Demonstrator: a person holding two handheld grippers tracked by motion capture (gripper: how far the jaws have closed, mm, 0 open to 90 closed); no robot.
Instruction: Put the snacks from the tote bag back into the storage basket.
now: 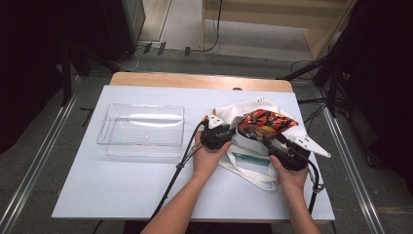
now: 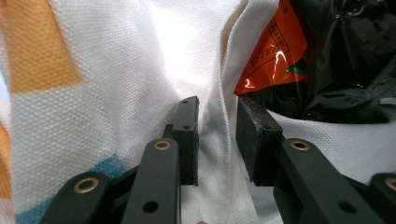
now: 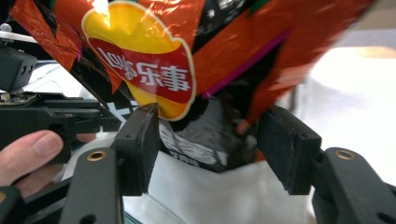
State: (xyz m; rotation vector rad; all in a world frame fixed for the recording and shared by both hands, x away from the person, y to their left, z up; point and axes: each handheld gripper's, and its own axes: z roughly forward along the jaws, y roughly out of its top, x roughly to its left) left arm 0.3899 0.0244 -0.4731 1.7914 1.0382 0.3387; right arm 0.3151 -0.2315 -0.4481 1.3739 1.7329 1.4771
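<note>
Nearest, at about 5 o'clock on the white surface (image 1: 122,195), the right tongs (image 3: 215,135) close on the lower edge of a glossy orange, black and yellow snack bag (image 1: 265,123), whose bottom end is hidden inside a white canvas tote (image 1: 243,109). Beside them the left tongs (image 2: 217,140) pinch a fold of the tote's cloth. Farther off at 10 o'clock sits a clear plastic tray (image 1: 141,130).
</note>
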